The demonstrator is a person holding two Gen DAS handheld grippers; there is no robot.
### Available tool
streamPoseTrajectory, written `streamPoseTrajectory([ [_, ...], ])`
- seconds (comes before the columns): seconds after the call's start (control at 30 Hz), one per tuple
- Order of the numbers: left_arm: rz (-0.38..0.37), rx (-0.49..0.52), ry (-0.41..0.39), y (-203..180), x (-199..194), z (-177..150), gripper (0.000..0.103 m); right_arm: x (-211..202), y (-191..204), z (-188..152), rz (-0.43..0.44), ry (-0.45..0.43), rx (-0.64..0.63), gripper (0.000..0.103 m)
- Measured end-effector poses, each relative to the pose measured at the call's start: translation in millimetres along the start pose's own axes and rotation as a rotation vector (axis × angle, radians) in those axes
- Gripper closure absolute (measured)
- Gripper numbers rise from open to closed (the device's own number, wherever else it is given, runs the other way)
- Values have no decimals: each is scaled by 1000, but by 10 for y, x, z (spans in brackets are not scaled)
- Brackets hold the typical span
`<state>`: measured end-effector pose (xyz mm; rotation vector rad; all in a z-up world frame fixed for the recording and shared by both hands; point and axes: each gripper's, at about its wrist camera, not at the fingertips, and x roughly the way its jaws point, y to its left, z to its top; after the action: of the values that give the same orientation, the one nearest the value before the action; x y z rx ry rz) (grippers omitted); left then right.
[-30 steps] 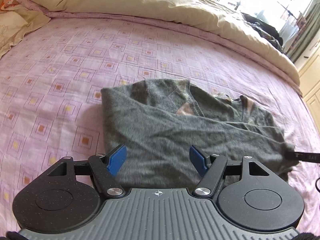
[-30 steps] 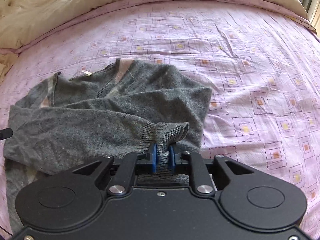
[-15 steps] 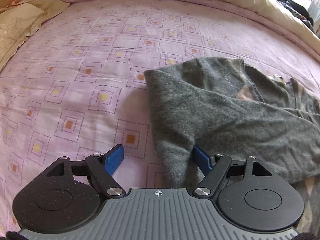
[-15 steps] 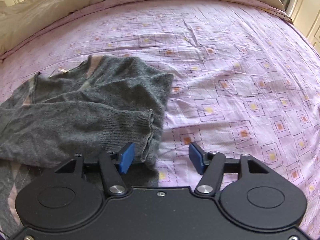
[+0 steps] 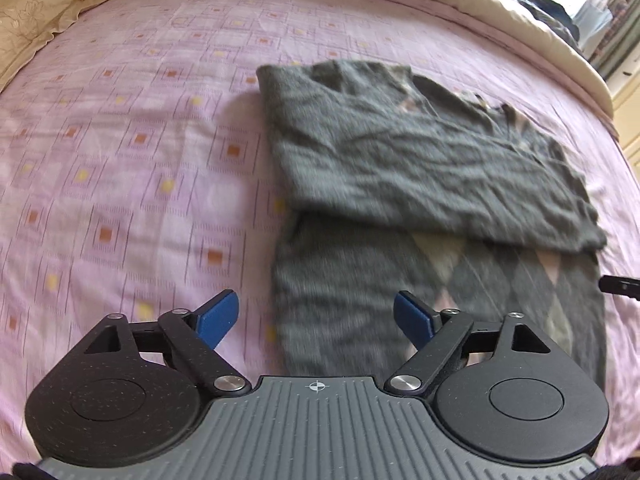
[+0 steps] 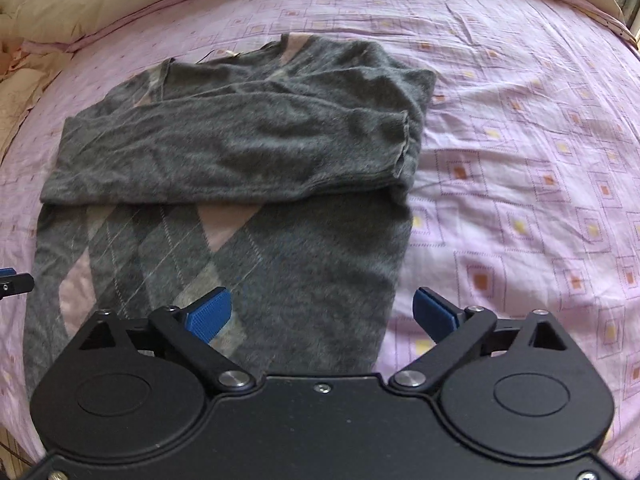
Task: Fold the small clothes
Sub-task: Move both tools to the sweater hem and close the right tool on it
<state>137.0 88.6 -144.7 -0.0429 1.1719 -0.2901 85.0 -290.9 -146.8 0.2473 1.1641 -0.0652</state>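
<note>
grey sweater [image 6: 240, 152] lies flat on the bed sheet [image 6: 520, 140], pink-lilac with a printed square pattern. both sleeves are folded across the chest, one over the other; the upper sleeve's cuff [image 6: 404, 148] ends near the garment's side edge in the right wrist view. below the sleeves the front panel shows an argyle pattern [image 6: 160, 248] in pink and pale grey diamonds. left gripper [image 5: 316, 318] hangs over the lower corner of the sweater, jaws spread and opening; the sweater's side edge runs between them, one blue pad over bare sheet, the other over knit, neither pressing on cloth. right gripper [image 6: 322, 314] sits over the opposite lower corner, jaws wide and opening, the hem edge between the pads but not pinched. a tip of the other tool shows at the frame edge in each view. cream duvet [image 5: 500, 12] bunched along the far side of the bed; a pillow [image 5: 36, 28] at upper left of the left wrist view. some motion blur low in both views.
</note>
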Motion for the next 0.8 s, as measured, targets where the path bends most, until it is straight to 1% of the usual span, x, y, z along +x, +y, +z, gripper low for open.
streamPoseTrajectory([
  [0.13,10,32,20,-53,-93,-240,18,-49,107,-222,1,25,-14,1],
  [0.3,-16,63,44,-83,-196,-483,18,-134,167,-501,-3,48,6,1],
  [0.43,-51,104,64,-95,-264,-651,18,-208,223,-743,3,70,12,1],
  [0.63,-104,189,120,-88,-310,-916,18,-304,270,-1139,17,112,21,0],
  [0.8,-132,212,157,-65,-339,-1112,17,-309,281,-1408,44,154,11,1],
])
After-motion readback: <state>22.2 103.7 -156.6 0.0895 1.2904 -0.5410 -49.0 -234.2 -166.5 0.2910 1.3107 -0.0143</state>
